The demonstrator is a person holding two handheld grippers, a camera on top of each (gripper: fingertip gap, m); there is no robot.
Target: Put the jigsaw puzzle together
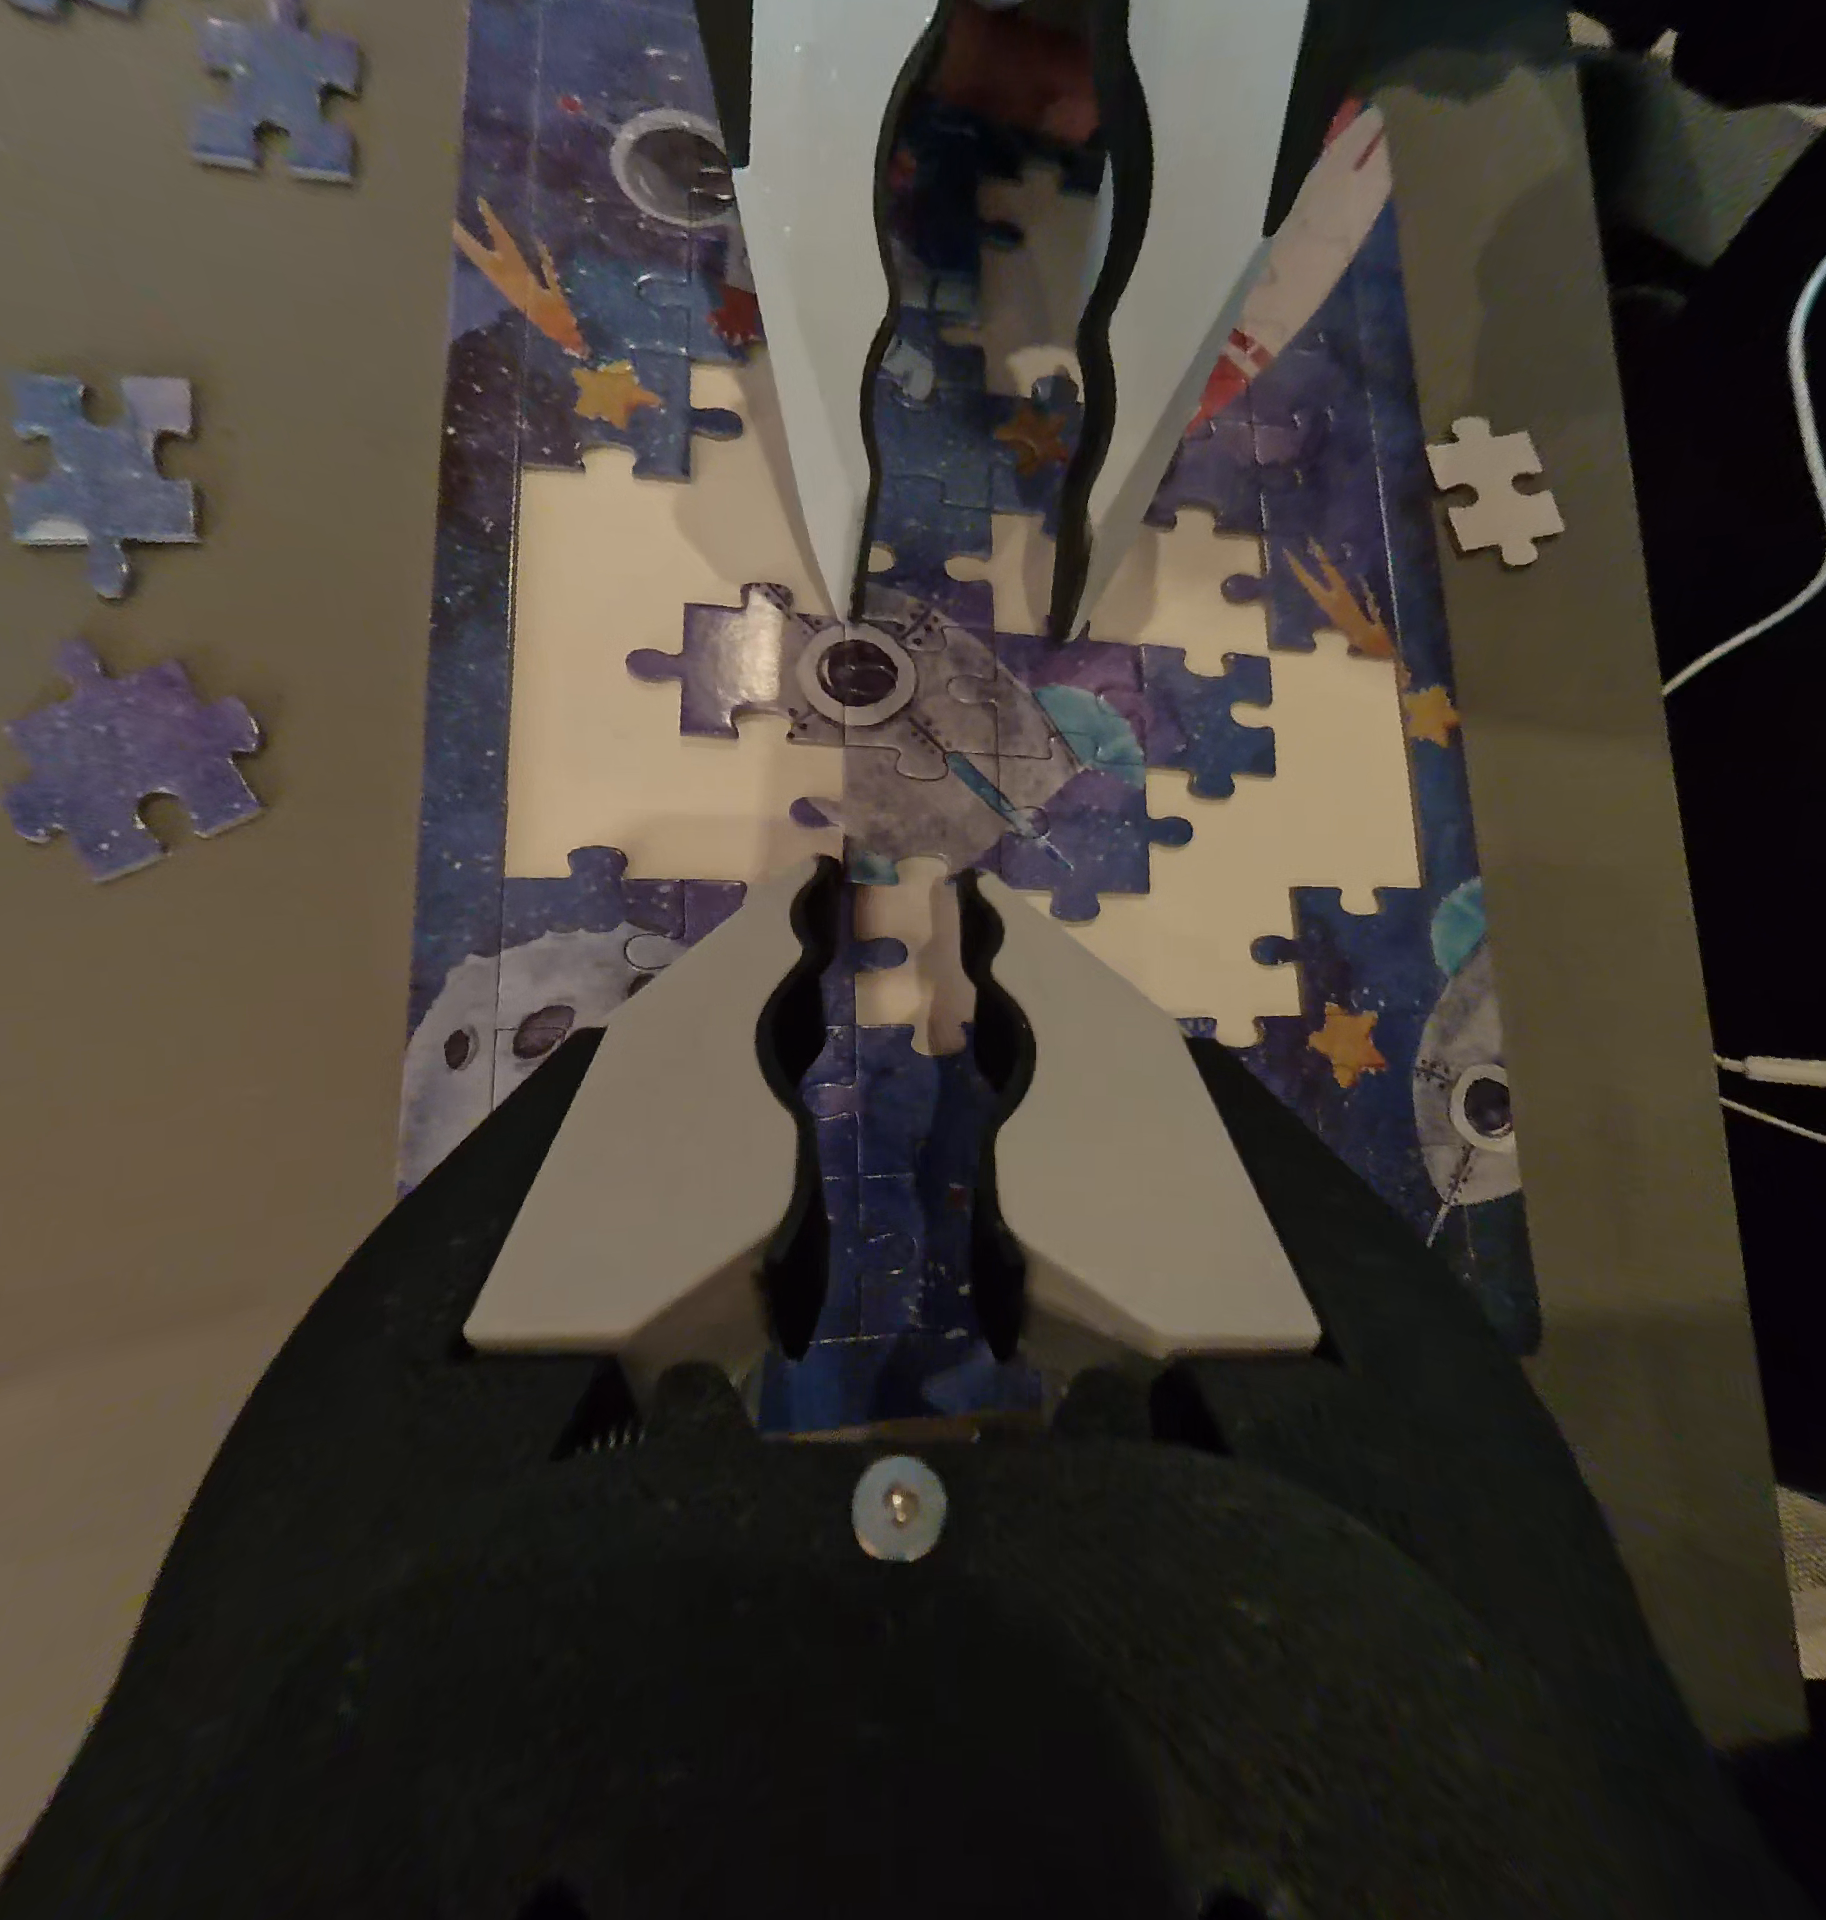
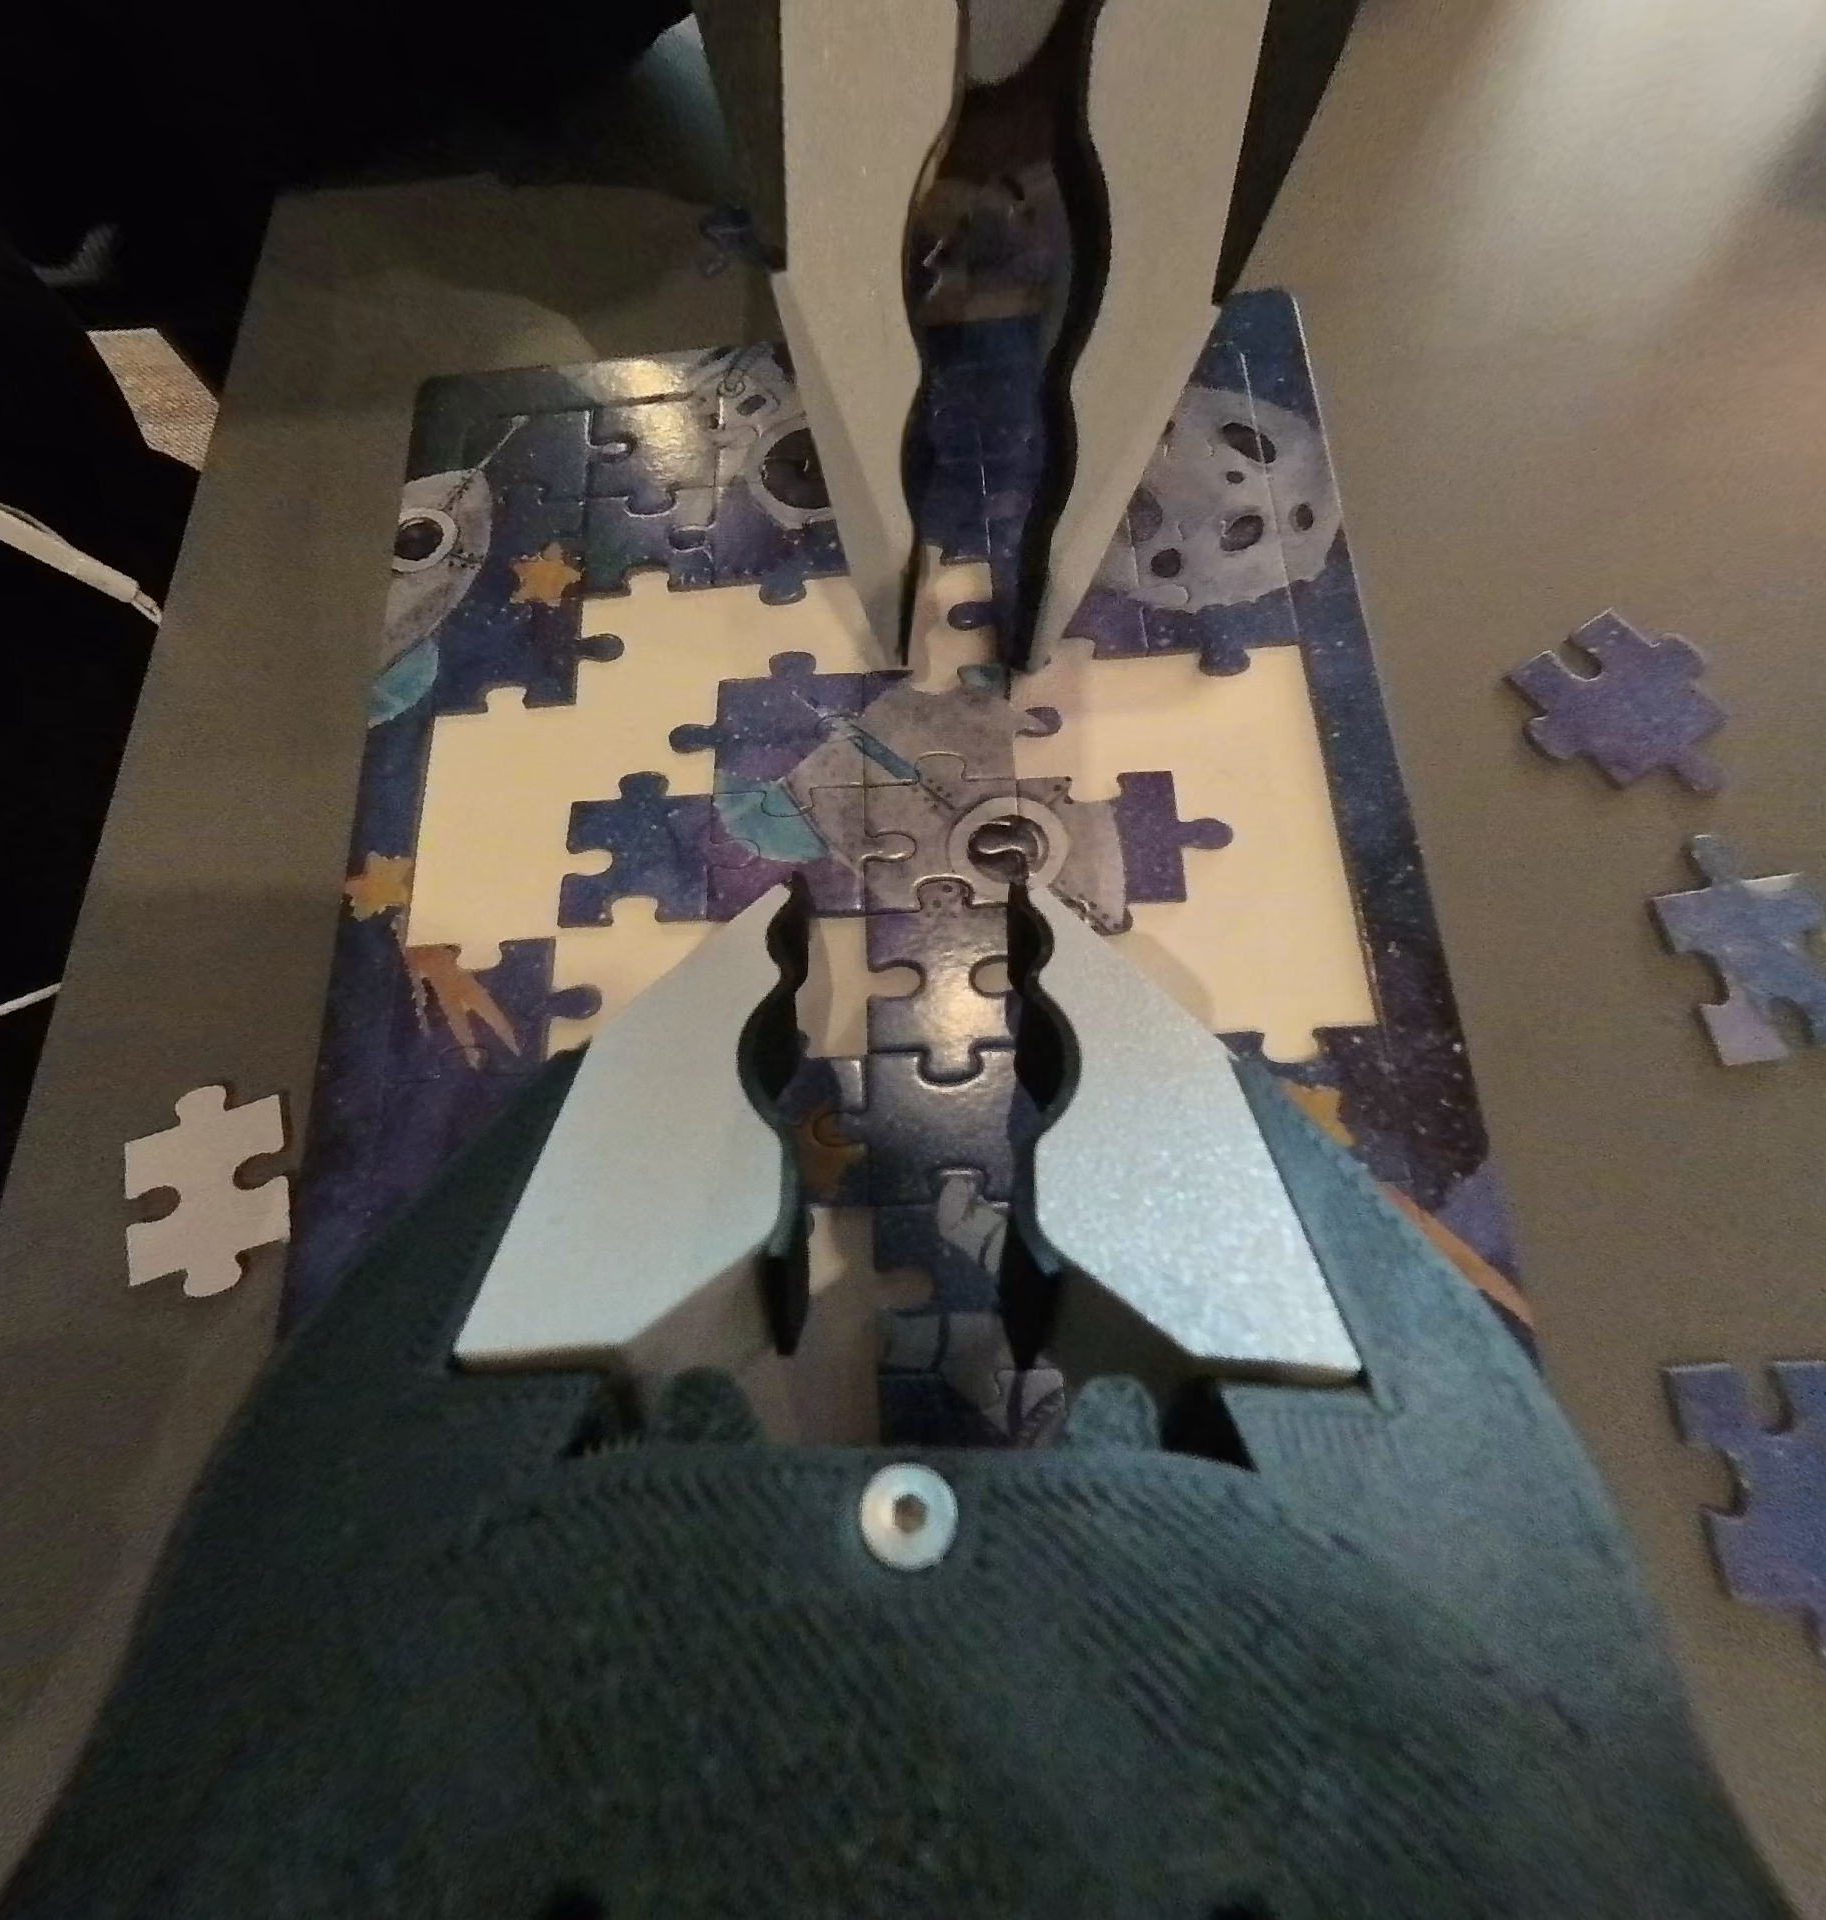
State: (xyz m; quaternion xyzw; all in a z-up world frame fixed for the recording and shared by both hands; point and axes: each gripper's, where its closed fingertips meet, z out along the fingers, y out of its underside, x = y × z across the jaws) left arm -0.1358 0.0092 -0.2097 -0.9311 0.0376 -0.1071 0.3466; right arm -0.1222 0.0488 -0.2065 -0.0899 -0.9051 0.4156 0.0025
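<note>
on a grey table (image 1: 213,1039), 3 loose blue puzzle pieces (image 1: 109,478) lie at 9 o'clock of the puzzle tray (image 1: 462,727), picture side up, likely set out for easy picking. the tray holds a half-built space jigsaw (image 1: 950,727): its border is filled, and a cluster of joined pieces sits mid-tray with bare cream gaps around it. the left gripper (image 1: 893,868) points in from 6 o'clock and the right gripper (image 1: 961,623) from 12 o'clock, both released and empty, tips at the cluster's edges, probably pinning or nudging it. 1 white face-down piece (image 1: 1496,488) lies at 3 o'clock.
</note>
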